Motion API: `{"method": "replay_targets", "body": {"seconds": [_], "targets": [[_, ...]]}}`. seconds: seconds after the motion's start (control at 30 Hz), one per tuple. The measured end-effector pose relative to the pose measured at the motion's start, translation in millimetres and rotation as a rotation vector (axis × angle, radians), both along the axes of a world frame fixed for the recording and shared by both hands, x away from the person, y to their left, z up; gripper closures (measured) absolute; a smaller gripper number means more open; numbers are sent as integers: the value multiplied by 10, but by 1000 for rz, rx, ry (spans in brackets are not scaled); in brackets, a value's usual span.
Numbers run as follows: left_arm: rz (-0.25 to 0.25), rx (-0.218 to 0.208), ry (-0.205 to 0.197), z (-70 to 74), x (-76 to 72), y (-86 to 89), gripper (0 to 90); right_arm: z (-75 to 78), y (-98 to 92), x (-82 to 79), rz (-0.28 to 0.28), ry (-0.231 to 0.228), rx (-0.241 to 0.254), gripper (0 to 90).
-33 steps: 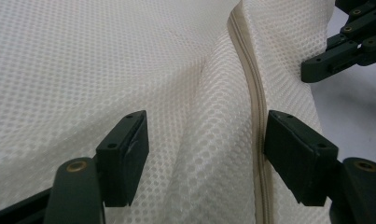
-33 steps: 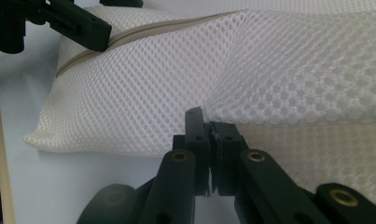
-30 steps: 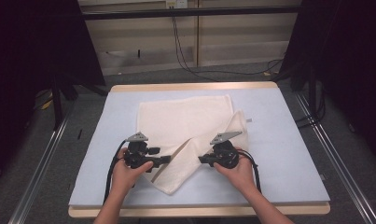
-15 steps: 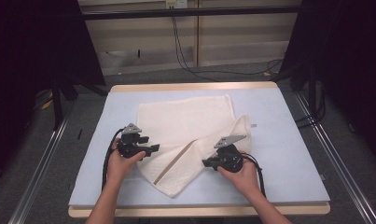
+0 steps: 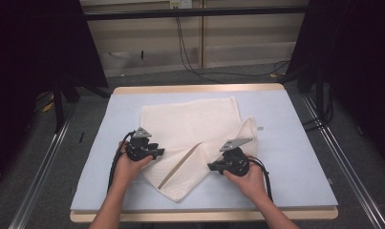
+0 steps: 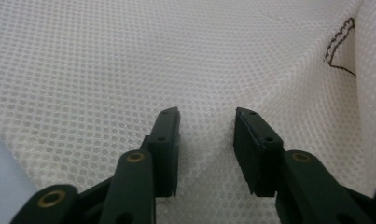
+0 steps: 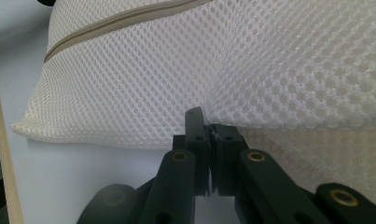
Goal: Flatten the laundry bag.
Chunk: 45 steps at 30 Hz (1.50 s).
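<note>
A white mesh cloth (image 5: pixel 190 124) lies on the pale blue table top (image 5: pixel 295 157), with its front part folded over along a beige seam (image 5: pixel 180 164). My left gripper (image 5: pixel 160 153) rests at the cloth's left edge. In the left gripper view it (image 6: pixel 206 116) stands open just above the mesh (image 6: pixel 106 60), with nothing between its fingers. My right gripper (image 5: pixel 212 167) is at the folded flap's right side. In the right gripper view it (image 7: pixel 208 123) is shut on the edge of the mesh cloth (image 7: pixel 293 65), and the beige seam (image 7: pixel 129 21) runs across the top.
A dark thread mark (image 6: pixel 339 46) sits on the cloth at the upper right of the left gripper view. The table has a wooden rim (image 5: pixel 199 88). Cables (image 5: pixel 190 57) lie on the floor behind it, and metal rails (image 5: pixel 352 167) run along both sides.
My left gripper drew back to the left, away from the folded flap, then edged right again. The right gripper shifted slightly toward the front, still gripping the cloth.
</note>
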<state>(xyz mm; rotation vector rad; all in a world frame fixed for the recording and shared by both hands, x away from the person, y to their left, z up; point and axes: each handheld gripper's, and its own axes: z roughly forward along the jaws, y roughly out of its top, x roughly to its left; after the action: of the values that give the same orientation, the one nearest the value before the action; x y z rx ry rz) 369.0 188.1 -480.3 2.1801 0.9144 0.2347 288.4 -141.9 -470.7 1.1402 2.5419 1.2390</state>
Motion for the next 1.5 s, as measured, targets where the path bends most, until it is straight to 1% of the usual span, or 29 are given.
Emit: {"method": "replay_targets", "body": {"seconds": [0.1,0.13,0.17,0.2,0.23,0.3,0.33,0.37,0.4,0.43,0.47,0.53,0.57,0.6,0.63,0.67,0.77,0.8,0.97,1.03,1.17,1.2,1.23,1.27,1.3,1.33,1.4,1.47,1.5], "targets": [[-14,10,-8,2,-21,-12,680,1,-3,1,-1,1,3,877],[-19,0,-2,2,-28,-15,710,2,-5,1,-4,3,0,877],[-21,-4,13,7,-37,-21,765,2,-5,1,-7,6,0,877],[-24,0,2,4,-44,-22,830,1,-8,4,-7,5,1,877],[-28,-2,3,4,-47,-27,830,1,-8,4,-7,5,1,877],[-13,13,-10,13,-67,-45,876,4,-12,4,-4,3,0,877],[7,2,-9,8,-74,-45,893,12,-18,3,-3,3,-2,879],[39,-16,-3,4,-79,-45,893,12,-18,3,-3,3,-2,879],[54,-35,-6,-6,-75,-37,898,17,-23,2,0,5,0,879],[66,-41,-8,-7,-71,-23,900,24,-29,3,0,4,1,880],[79,-35,-24,-10,-65,-12,900,31,-37,2,-1,8,3,880],[121,-51,-37,-13,-54,1,900,38,-49,0,0,6,4,882],[124,-50,-40,-9,-45,19,900,39,-53,-1,1,4,2,883],[141,-40,-55,-2,-40,39,900,41,-57,-4,1,2,0,883],[156,-44,-61,0,-38,49,900,42,-60,-5,4,4,-1,884],[172,-52,-66,1,-29,73,900,39,-63,-7,0,3,-5,884],[211,-48,-81,23,-12,164,900,33,-74,-5,-5,7,-2,885],[238,-54,-101,37,-10,216,900,32,-78,-2,-6,1,-3,885],[276,-69,-122,60,-19,293,900,29,-67,-9,-6,-1,2,886],[290,-82,-122,59,-26,318,900,28,-49,-30,2,-3,-13,886],[287,-76,-114,40,-51,320,900,12,-54,-66,8,0,1,885],[242,-61,-96,22,-68,290,898,8,-57,-91,10,11,0,884],[242,-61,-96,22,-68,290,892,8,-57,-91,10,11,0,884],[212,-49,-101,22,-87,272,874,-6,-60,-117,17,11,-15,884],[212,-60,-102,34,-106,267,874,-6,-60,-117,17,11,-15,884],[203,-72,-80,69,-119,273,858,-18,-65,-126,22,17,-18,883],[201,-100,-85,113,-136,272,821,-40,-80,-138,26,22,-27,876],[187,-100,-71,99,-130,260,762,-48,-137,-152,16,21,-6,822],[187,-100,-71,99,-130,260,741,-48,-137,-152,16,21,-6,822]]}}
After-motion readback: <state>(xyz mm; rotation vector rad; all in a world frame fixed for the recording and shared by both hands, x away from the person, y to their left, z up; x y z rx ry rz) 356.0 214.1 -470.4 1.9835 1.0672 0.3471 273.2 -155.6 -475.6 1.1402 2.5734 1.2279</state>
